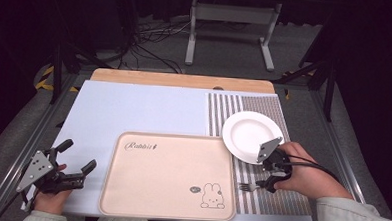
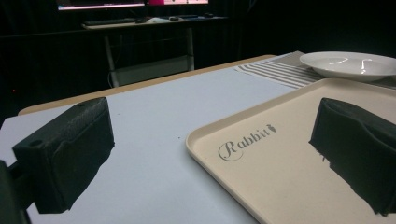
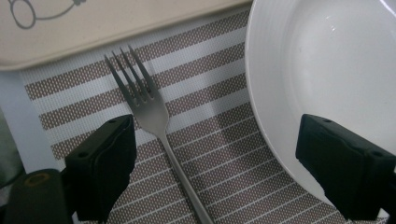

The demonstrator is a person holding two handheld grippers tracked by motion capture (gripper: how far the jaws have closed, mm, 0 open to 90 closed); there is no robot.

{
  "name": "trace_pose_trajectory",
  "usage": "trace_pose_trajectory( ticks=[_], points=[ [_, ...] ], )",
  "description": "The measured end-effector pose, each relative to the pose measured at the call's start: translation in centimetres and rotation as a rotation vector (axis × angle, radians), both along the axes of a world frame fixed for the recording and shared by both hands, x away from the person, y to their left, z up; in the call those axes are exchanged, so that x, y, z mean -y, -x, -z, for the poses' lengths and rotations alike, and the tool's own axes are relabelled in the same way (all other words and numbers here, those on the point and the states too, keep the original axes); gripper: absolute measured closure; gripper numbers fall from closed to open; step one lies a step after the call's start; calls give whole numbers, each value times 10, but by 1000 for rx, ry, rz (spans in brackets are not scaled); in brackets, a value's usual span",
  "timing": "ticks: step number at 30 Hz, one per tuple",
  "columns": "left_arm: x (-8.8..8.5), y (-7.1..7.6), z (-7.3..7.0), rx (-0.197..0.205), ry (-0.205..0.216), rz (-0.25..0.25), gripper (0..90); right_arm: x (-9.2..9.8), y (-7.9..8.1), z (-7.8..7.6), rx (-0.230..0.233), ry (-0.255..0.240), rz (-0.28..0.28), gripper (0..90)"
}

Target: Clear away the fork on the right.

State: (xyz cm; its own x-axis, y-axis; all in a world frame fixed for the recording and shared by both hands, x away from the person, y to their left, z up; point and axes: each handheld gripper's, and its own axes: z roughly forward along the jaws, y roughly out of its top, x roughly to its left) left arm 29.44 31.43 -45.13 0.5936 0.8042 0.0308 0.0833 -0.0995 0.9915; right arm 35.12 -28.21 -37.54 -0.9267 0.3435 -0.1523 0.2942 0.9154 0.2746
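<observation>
The right gripper (image 1: pixel 270 180) hangs at about four o'clock on the table, jaws spread wide and gripping nothing, over the striped placemat (image 3: pixel 210 121). A metal fork (image 3: pixel 154 122) lies flat on that mat between the jaws (nearer one of them), touching neither, with the white plate (image 3: pixel 327 74) just beside it. The left gripper (image 1: pixel 76 161), at about eight o'clock, is equally wide open and empty, one jaw over the beige tray (image 2: pixel 280 154), the other over the pale blue mat (image 2: pixel 149 135).

Dark room, black curtains around; grey carpet floor (image 1: pixel 226 52) with loose black cables (image 1: pixel 152 43) far left; white metal table frame (image 1: pixel 233 22) far centre.
</observation>
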Motion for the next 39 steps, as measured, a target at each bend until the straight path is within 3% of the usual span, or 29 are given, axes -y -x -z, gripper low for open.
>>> trace_pose_trajectory(
  ticks=[6, 16, 22, 28, 33, 39],
  points=[
    [0, 0, 0, 0, -2, -2, 2, 0, -1, 6, -36, 37, -20, 183],
    [0, 0, 0, -2, 0, -3, 2, -4, -1, 15, -76, 126, -61, 180],
    [-1, 0, 0, 1, -2, -7, 3, -7, -1, 21, -102, 163, -104, 243],
    [-1, 0, 0, 3, 0, -10, 3, -10, -1, 27, -88, 145, -157, 297],
    [-1, 0, 0, 3, 0, -8, 3, -10, -3, 30, -118, 139, -177, 395],
    [-1, 0, 0, 2, 0, -9, 3, -8, -4, 36, -159, 180, -231, 498]
  ],
)
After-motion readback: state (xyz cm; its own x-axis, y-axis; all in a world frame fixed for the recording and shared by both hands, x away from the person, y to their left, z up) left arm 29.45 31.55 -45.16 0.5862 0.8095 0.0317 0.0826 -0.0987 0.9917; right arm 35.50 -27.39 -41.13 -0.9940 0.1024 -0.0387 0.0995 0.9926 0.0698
